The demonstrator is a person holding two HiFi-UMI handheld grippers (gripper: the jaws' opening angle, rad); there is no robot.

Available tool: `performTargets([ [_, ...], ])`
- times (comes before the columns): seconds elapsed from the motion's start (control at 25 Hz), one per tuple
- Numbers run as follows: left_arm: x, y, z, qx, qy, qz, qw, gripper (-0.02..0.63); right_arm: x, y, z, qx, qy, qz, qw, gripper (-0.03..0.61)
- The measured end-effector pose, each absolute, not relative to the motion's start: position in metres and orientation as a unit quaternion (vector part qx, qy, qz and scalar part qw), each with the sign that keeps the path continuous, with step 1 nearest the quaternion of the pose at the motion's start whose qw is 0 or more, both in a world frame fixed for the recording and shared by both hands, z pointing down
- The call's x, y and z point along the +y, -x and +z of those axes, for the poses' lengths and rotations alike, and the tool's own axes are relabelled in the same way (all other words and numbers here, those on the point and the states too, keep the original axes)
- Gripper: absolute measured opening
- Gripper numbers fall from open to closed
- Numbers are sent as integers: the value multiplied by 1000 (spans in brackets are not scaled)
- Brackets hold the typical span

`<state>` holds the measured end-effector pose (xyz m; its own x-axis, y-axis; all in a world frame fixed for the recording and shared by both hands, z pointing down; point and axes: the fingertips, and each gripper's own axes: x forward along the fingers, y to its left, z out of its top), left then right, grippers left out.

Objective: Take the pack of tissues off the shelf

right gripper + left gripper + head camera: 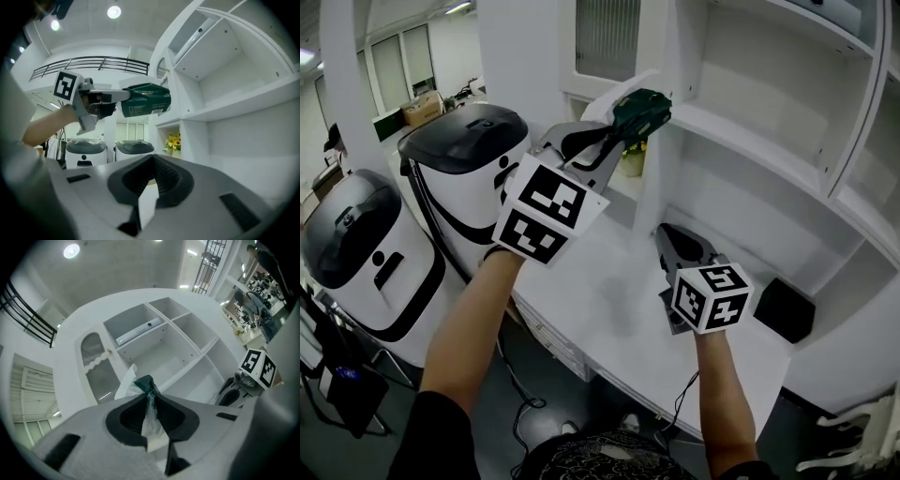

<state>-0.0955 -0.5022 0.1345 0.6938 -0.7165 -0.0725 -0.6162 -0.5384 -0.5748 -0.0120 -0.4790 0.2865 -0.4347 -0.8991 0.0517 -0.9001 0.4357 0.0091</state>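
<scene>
Pack of tissues point(643, 108) judged light, soft, with slippery film wrap; best taken by wrapper's end fold, hard squeeze would crush it. Pack hung in air just in front of shelf point(748, 141), off its boards. Left gripper point(617, 133) pinched wrapper edge, pointed level, forearm raised. Right gripper point(679, 242) pressed together, empty, lower before shelf.

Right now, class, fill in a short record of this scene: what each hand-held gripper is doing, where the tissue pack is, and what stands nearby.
Left hand-held gripper: shut on the pack of tissues
Pack of tissues: dark green, in the air in front of the shelf
Right hand-held gripper: jaws together, empty
Nearby: yellow flowers in a shelf compartment
</scene>
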Motion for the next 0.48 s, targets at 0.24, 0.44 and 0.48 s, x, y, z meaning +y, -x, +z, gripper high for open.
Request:
performTargets([
  [0.24, -496, 174, 162, 446, 851, -93, 260, 66, -485, 66, 284, -865, -501, 10, 12, 5],
  [0.44, -491, 241, 199, 502, 834, -94, 209, 66, -482, 101, 285, -874, -485, 8, 5, 5],
  [0.48, -490, 253, 206, 511, 830, -95, 199, 66, -482, 107, 285, -876, -483, 8, 3, 5],
])
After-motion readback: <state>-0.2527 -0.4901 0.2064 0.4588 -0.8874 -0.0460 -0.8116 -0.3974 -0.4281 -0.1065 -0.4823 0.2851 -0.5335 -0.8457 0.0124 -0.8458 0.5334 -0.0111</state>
